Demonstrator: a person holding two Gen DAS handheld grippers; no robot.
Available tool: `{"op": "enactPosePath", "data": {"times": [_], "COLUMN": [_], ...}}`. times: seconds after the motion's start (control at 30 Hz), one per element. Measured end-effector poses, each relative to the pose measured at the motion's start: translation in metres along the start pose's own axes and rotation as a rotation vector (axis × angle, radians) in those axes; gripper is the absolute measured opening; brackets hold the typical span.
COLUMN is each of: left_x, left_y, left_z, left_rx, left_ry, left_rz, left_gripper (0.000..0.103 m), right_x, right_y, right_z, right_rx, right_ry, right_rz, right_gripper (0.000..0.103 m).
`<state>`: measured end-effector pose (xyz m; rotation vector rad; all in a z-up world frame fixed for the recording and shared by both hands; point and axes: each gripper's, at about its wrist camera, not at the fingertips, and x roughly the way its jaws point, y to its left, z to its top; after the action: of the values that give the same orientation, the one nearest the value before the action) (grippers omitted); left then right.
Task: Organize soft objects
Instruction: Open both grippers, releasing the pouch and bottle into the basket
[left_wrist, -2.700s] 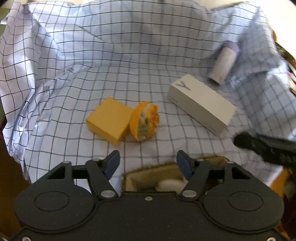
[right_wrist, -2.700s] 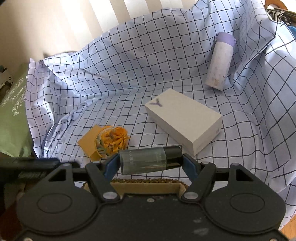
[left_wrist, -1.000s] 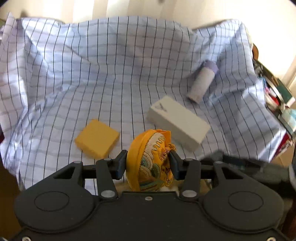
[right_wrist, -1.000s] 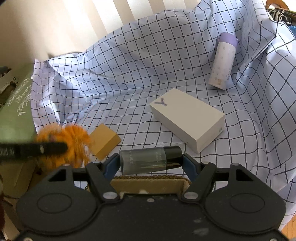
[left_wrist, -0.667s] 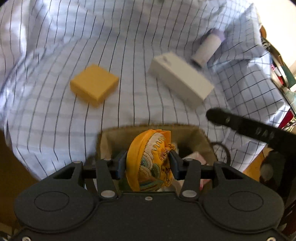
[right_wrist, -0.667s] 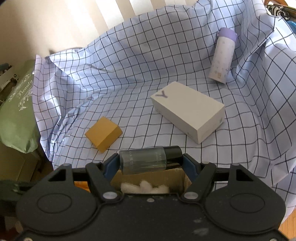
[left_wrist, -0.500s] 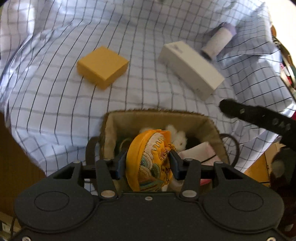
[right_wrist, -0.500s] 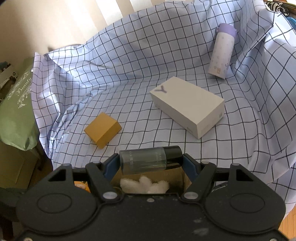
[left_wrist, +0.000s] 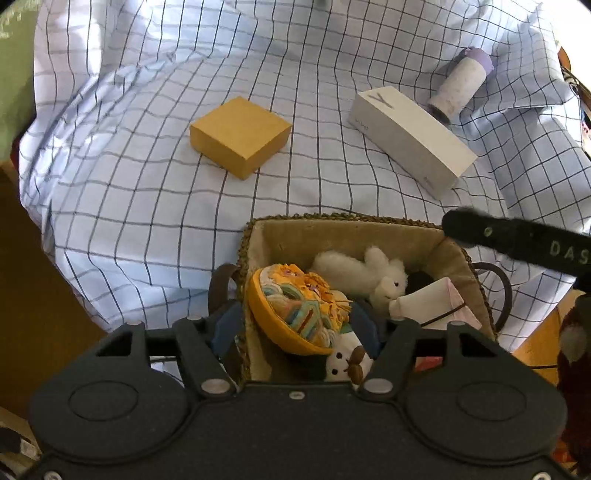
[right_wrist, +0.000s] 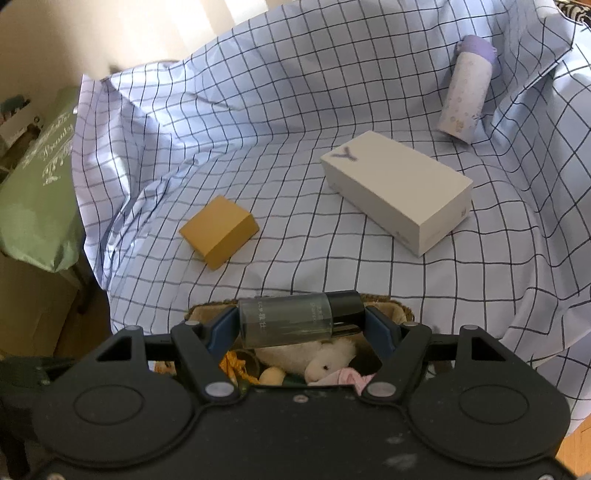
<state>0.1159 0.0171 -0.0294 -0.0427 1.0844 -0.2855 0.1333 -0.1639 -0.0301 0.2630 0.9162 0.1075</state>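
1. Left wrist view: the left gripper (left_wrist: 295, 326) has come down over the basket (left_wrist: 255, 243), which half a second ago sat a little further ahead of it, and the orange embroidered pouch (left_wrist: 295, 310) it carried in is now tipped over inside the basket's near left corner. Its jaws are opening, and the pouch lies loose between them with a gap on the left side, so I judge this soft item delivered. Ahead of the fingers in the basket lie a white plush toy (left_wrist: 369, 273) and a pink cloth (left_wrist: 439, 302). Beyond the basket, on the checked cloth (left_wrist: 110, 192), sit a yellow box (left_wrist: 240, 136), a white box (left_wrist: 410, 140) and a lilac bottle (left_wrist: 458, 86)

2. Right wrist view: nothing has shifted here over the last second. The right gripper (right_wrist: 295, 328) is partly open and clamped end to end on a dark clear bottle (right_wrist: 299, 319), held above the basket's near edge. Those hard items look set to stay outside the basket
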Motion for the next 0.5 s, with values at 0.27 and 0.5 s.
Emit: {"op": "enactPosePath", "data": {"times": [0.27, 0.5], "left_x": [-0.011, -0.017], "left_y": [-0.011, -0.014], "left_z": [-0.004, -0.010], "left_rx": [0.066, 0.047], "left_ry": [-0.085, -0.108], "left_rz": [0.091, 0.090], "left_gripper": [0.069, 0.069], "right_x": [-0.002, -0.017], "right_y": [0.001, 0.003], "right_z": [-0.008, -0.012], "right_rx": [-0.017, -0.023], "right_ry": [0.002, -0.053], "right_rz": [-0.020, -0.031], "right_gripper": [0.073, 0.077]}}
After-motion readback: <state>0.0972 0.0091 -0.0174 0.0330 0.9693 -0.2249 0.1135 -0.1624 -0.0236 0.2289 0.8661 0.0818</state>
